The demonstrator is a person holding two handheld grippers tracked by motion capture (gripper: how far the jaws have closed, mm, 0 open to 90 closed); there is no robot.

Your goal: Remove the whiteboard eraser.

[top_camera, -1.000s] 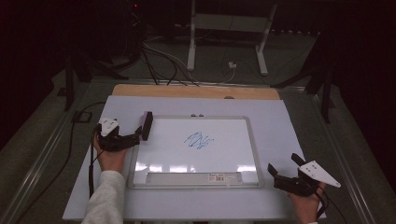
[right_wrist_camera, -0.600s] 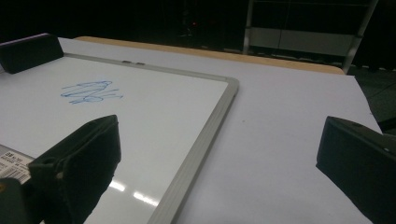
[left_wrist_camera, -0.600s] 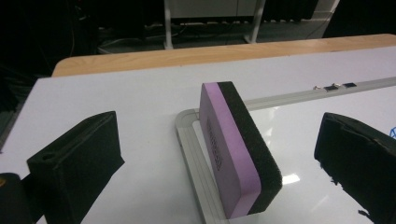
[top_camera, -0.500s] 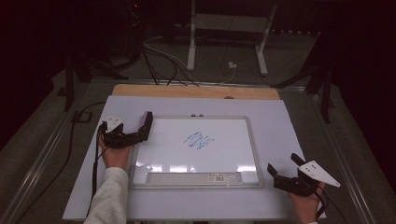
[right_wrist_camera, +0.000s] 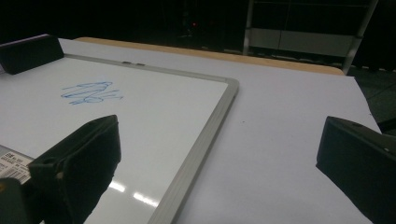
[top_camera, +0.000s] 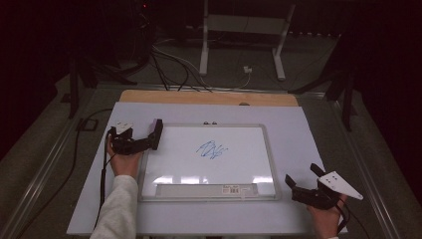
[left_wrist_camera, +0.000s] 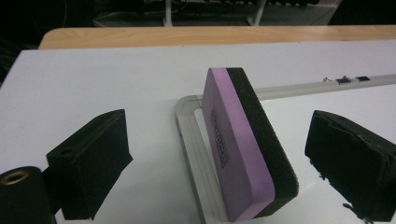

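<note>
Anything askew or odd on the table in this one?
Only the eraser: it stands on its long edge, tilted, across the whiteboard's left frame, between the open fingers of the left gripper. Otherwise just a blue scribble.

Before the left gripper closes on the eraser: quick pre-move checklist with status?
1. Eraser between the left gripper jaws: ok.
2. Left jaws open, gaps on both sides of the eraser: ok.
3. Eraser on its edge at the whiteboard corner, black felt toward the board: ok.
4. Blue scribble unobstructed on the board: ok.
5. Right gripper open, off the board's right edge: ok.
6. Eraser steady enough not to tip: cannot tell.
</note>
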